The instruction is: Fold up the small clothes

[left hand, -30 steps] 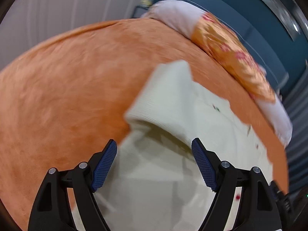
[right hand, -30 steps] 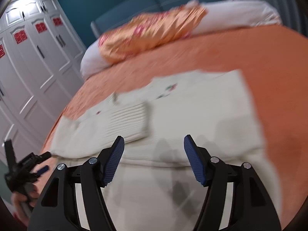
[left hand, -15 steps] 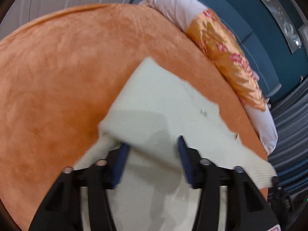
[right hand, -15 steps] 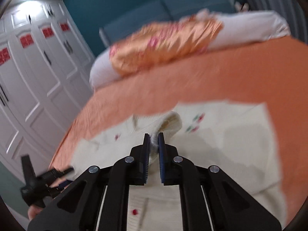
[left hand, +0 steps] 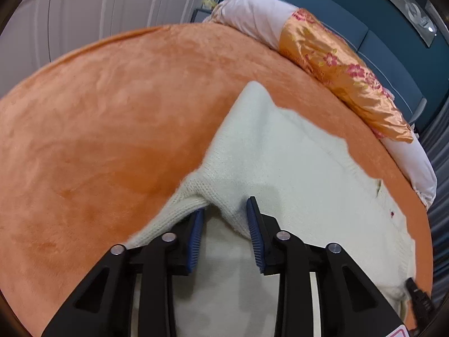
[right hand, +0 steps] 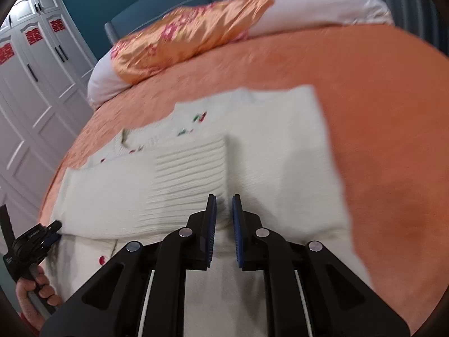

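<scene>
A small cream knitted cardigan (right hand: 261,146) lies spread on the orange plush bed cover (left hand: 112,118), its ribbed sleeve cuff (right hand: 193,174) folded across the chest over tiny red and green embroidered flowers; a red button shows near the hem. The left claw (left hand: 224,219), whose jaws have just been closing, pinches a raised fold at the garment's edge. The right claw (right hand: 224,219) is clamped on a bunched fold of knit beside the cuff.
</scene>
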Action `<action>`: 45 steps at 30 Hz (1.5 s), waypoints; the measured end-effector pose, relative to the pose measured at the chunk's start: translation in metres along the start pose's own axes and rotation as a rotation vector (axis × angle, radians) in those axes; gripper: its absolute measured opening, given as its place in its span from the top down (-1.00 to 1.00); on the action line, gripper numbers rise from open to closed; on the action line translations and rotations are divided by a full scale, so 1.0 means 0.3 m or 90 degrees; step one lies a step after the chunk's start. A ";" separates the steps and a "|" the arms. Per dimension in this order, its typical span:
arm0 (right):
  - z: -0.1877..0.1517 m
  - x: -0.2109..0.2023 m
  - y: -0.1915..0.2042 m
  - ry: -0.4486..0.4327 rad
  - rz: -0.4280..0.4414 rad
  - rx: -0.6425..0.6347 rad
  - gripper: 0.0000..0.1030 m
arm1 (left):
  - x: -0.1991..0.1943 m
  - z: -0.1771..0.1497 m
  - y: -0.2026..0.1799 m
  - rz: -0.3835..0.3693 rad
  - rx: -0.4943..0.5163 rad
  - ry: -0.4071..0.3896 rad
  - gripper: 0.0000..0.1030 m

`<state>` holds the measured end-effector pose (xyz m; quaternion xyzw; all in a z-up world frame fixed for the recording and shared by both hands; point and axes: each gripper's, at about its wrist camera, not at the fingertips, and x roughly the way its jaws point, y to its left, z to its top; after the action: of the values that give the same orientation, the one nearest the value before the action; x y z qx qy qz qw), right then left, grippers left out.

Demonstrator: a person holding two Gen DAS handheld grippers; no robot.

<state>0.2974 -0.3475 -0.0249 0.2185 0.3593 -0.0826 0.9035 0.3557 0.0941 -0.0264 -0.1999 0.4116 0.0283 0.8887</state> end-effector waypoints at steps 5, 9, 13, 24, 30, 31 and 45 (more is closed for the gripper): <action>0.053 -0.020 0.156 0.015 0.138 0.051 0.78 | 0.000 -0.024 0.009 -0.022 0.004 -0.028 0.42; 0.023 0.113 0.583 0.107 0.229 -0.140 0.77 | 0.002 -0.035 -0.019 -0.001 0.029 -0.034 0.41; -0.067 0.262 0.795 0.164 0.199 -0.244 0.78 | 0.011 -0.046 -0.058 0.036 0.068 -0.038 0.35; 0.024 0.171 0.201 0.064 0.046 -0.049 0.95 | 0.021 -0.052 -0.069 0.047 0.089 -0.044 0.30; 0.074 0.099 -0.109 0.048 0.067 0.110 0.31 | 0.020 -0.055 -0.076 0.054 0.094 -0.046 0.30; 0.079 0.103 -0.122 0.053 0.080 0.114 0.31 | 0.020 -0.055 -0.078 0.055 0.095 -0.046 0.30; 0.152 -0.011 0.116 -0.064 0.171 -0.071 0.86 | 0.027 -0.056 -0.093 0.078 0.114 -0.046 0.30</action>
<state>0.3336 -0.3372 0.0187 0.2101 0.2847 0.0483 0.9341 0.3550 0.0613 -0.0329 -0.0929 0.3913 0.0532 0.9140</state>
